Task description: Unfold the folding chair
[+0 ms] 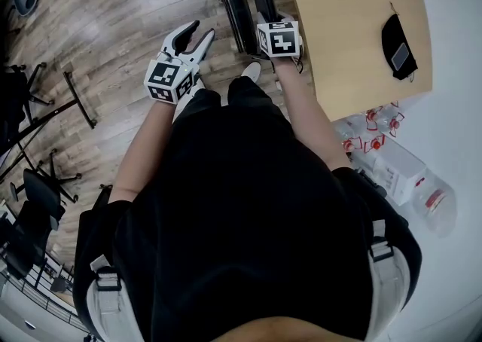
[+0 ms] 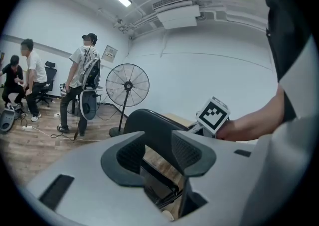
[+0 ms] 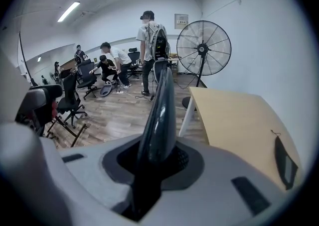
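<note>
the step in hand looks like anchoring the folded black folding chair (image 3: 162, 105) by its top before the two halves are pulled apart. the right gripper (image 3: 157, 163) is clamped on the thin upper edge of the glossy curved back, which rises straight out from between its pads. to do this well, that hold should probably stay firm and upright, so the frame does not tip toward the light wooden table (image 1: 354, 16) just beside it. the left gripper (image 1: 192, 38) has its jaws only a little apart with nothing between them. it would likely need to open wider and take the flat black panel (image 1: 232, 5) that lies folded against the back, then draw it away from the back in a smooth swing. jerking could slide the chair's feet on the wood-plank floor (image 1: 113, 16), so a slow pull seems wiser.

the chair stands upright ahead of the person, just left of the table's edge in the head view. its top edge sits inside the right gripper's jaws. the left gripper hangs near the chair on the side away from the table and does not touch it; in the left gripper view the chair shows beyond the gap in its jaws.
</note>
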`<control>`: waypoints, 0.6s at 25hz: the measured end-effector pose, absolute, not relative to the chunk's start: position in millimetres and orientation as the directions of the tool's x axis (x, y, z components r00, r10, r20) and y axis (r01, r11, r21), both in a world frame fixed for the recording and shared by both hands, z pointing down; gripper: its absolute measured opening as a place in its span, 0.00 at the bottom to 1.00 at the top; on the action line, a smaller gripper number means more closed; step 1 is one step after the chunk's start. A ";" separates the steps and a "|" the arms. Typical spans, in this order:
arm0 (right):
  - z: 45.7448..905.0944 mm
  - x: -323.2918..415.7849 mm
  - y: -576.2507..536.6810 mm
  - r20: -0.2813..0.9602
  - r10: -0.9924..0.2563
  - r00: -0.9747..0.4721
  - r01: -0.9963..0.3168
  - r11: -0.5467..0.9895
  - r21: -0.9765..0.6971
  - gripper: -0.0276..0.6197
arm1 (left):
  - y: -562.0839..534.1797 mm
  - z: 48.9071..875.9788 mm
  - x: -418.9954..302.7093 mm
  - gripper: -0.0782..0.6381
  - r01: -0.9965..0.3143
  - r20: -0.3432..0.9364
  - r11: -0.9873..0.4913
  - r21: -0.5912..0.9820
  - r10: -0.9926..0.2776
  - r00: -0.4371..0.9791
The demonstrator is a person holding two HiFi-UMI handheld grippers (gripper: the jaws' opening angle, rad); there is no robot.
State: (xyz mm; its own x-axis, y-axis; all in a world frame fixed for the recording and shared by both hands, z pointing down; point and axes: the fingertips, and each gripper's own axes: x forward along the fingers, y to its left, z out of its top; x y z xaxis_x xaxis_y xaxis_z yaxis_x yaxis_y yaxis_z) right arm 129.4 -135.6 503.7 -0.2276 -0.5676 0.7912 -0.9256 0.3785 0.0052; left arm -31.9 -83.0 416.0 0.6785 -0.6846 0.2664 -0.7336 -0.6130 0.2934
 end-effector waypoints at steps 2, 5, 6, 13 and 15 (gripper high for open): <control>504.0 125.0 -134.9 0.791 -0.570 -0.221 -0.928 0.372 0.009 0.16 | -86.5 429.5 -35.1 0.33 -0.735 0.288 -0.612 0.292 -0.676 0.678; 504.3 119.1 -133.8 0.791 -0.576 -0.208 -0.935 0.354 0.012 0.15 | -97.6 455.4 -39.2 0.33 -0.744 0.330 -0.601 0.292 -0.667 0.668; 504.6 117.0 -133.9 0.790 -0.578 -0.205 -0.937 0.350 0.014 0.15 | -102.7 464.9 -40.3 0.33 -0.748 0.344 -0.593 0.298 -0.664 0.664; 505.4 108.2 -132.5 0.795 -0.584 -0.166 -0.944 0.327 0.043 0.15 | -144.2 524.1 -38.1 0.35 -0.778 0.440 -0.520 0.351 -0.642 0.628; 506.4 109.0 -132.7 0.801 -0.580 -0.148 -0.949 0.312 0.050 0.15 | -157.7 538.0 -34.3 0.35 -0.790 0.466 -0.501 0.354 -0.638 0.613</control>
State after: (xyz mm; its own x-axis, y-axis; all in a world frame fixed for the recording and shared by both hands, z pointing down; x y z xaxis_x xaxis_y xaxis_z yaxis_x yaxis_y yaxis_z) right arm 109.0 -132.7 506.4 -0.1482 -0.5800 0.8010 -0.9487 0.3121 0.0505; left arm -34.3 -157.7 538.0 0.6131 -0.6378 0.4662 -0.7900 -0.5009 0.3536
